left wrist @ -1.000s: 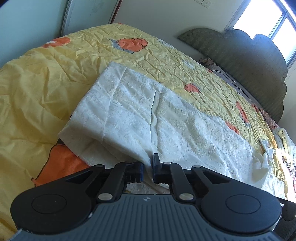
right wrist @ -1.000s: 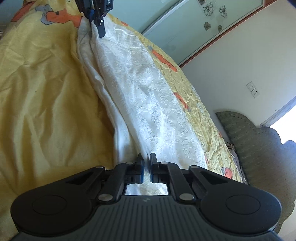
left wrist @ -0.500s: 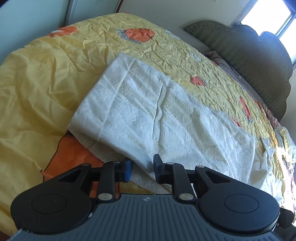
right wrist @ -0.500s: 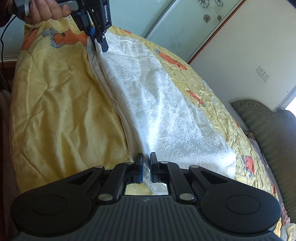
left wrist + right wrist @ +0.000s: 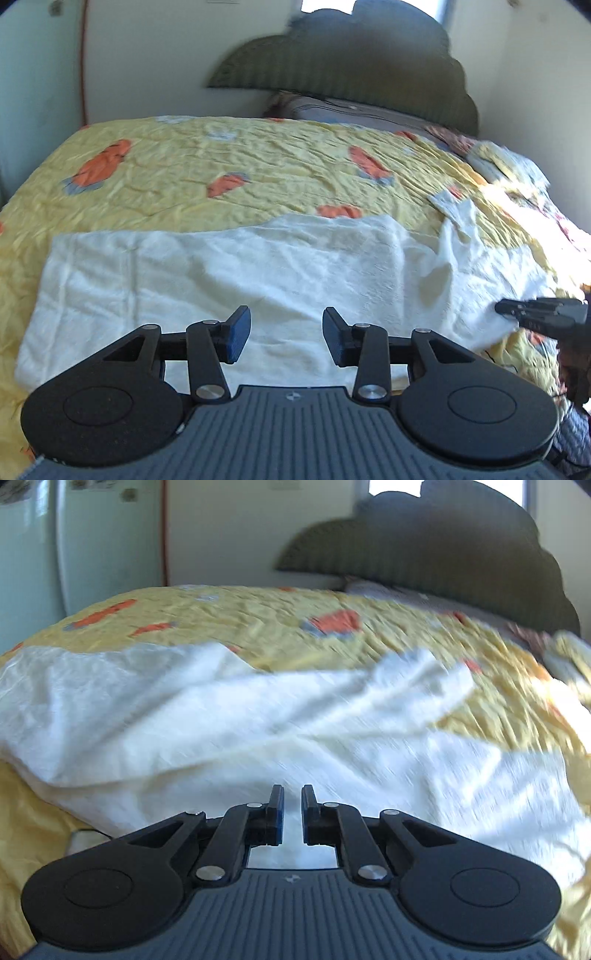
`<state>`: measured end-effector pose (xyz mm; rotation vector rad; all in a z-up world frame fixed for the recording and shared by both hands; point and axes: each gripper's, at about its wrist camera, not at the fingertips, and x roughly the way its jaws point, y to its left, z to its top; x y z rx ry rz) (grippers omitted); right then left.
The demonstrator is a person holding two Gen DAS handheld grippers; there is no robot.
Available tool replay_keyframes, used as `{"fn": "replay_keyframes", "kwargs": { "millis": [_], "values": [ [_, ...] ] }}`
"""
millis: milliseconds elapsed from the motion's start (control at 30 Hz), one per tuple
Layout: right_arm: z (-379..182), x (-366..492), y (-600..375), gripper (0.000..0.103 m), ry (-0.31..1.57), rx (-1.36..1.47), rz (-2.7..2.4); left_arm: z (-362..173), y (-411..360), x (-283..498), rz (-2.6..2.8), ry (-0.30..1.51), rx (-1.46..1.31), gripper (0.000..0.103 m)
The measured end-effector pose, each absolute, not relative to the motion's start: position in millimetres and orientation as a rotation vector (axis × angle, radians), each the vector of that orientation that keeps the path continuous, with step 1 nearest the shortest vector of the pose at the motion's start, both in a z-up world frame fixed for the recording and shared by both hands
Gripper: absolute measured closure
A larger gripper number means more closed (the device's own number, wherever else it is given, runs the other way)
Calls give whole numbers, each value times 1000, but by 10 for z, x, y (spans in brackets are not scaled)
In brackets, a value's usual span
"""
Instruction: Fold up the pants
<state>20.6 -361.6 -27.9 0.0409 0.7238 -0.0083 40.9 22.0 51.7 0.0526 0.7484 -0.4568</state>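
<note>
Nearest the lens, left gripper (image 5: 286, 338), black with blue-faced pads, jaws standing apart after just opening, nothing clamped between them, poised over the near edge of the white textured fabric pants (image 5: 229, 280). Right gripper (image 5: 292, 814) all but closed, only a thin slit between its pads, no cloth visibly pinched, white fabric showing behind the slit; seen again from the left wrist view as a dark snout at the right-hand end of the garment (image 5: 517, 309), with part of a hand behind it, too dark to make out.

Folded lengthwise, pants stretched sideways across the near part of the bed, a loose ridge of cloth bunched toward the right end. Beneath and beyond, crumpled yellow quilt with orange-and-grey printed patches (image 5: 258, 162). Small scrap of white cloth (image 5: 448, 203) lying apart on the quilt, right of centre. Further back, grey pillow (image 5: 351, 110) against a dark green scalloped padded headboard (image 5: 343, 59). Pale wall behind, with an orange vertical strip (image 5: 84, 62) at left. Right wrist view heavily motion-blurred.
</note>
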Motion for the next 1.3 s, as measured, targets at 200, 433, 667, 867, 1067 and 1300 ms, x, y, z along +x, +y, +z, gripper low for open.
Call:
{"fn": "replay_keyframes", "kwargs": {
  "millis": [200, 433, 667, 867, 1067, 1300],
  "values": [
    [-346, -153, -4707, 94, 708, 216, -410, 300, -581, 337, -689, 748, 211, 53],
    [-336, -231, -4905, 94, 741, 235, -329, 140, -1097, 266, -819, 734, 273, 48],
    [-181, -227, -4726, 93, 608, 56, -508, 65, -1304, 299, -868, 746, 287, 48],
    [-308, -122, -4902, 93, 680, 211, -521, -5, -1442, 315, -892, 727, 301, 47],
    [146, 743, -4214, 88, 582, 58, -275, -118, -1567, 330, -893, 719, 300, 47],
    [-88, 2023, -3750, 45, 684, -90, -227, -198, -1607, 374, -859, 725, 296, 47]
  ]
}}
